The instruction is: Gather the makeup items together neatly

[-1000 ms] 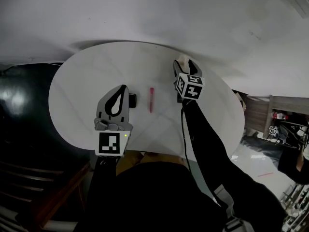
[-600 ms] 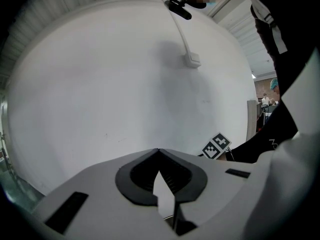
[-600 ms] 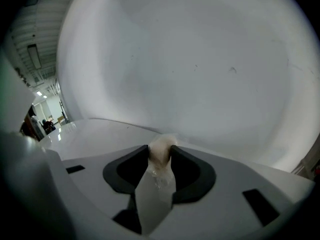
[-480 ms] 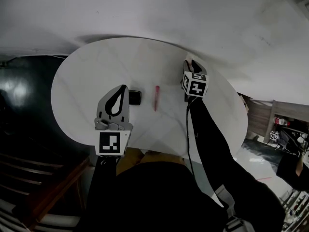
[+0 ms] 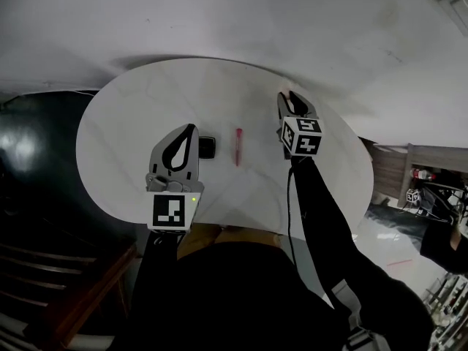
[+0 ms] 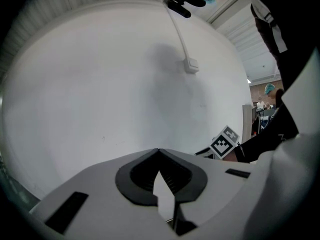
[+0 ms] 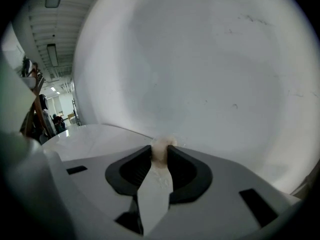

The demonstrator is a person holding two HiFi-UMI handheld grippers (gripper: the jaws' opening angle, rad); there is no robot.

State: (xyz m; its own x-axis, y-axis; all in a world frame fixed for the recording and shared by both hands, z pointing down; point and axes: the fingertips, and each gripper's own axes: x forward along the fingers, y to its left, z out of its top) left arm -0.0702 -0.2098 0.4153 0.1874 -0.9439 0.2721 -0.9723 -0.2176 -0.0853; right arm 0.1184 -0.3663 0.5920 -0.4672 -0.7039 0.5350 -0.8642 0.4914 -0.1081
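my right gripper (image 5: 291, 99), jaws just closed, pinches a pale puff (image 7: 162, 148) over the table (image 5: 131, 123) edge; best carried gently to the red stick (image 5: 238, 146) and black compact (image 5: 208, 148) (left gripper (image 5: 188, 131) clenched, empty).

- A pale soft beige piece (image 7: 162, 148) (puff or sponge, hard to tell which) is pinched at the tips of the right gripper (image 5: 287, 96), whose jaws have just been closing on it.
- A slim pink-red stick (image 5: 238, 146) lies flat on the white table (image 5: 146, 108).
- A small squarish black case (image 5: 207, 148) lies flat near the stick's left, not touching it.
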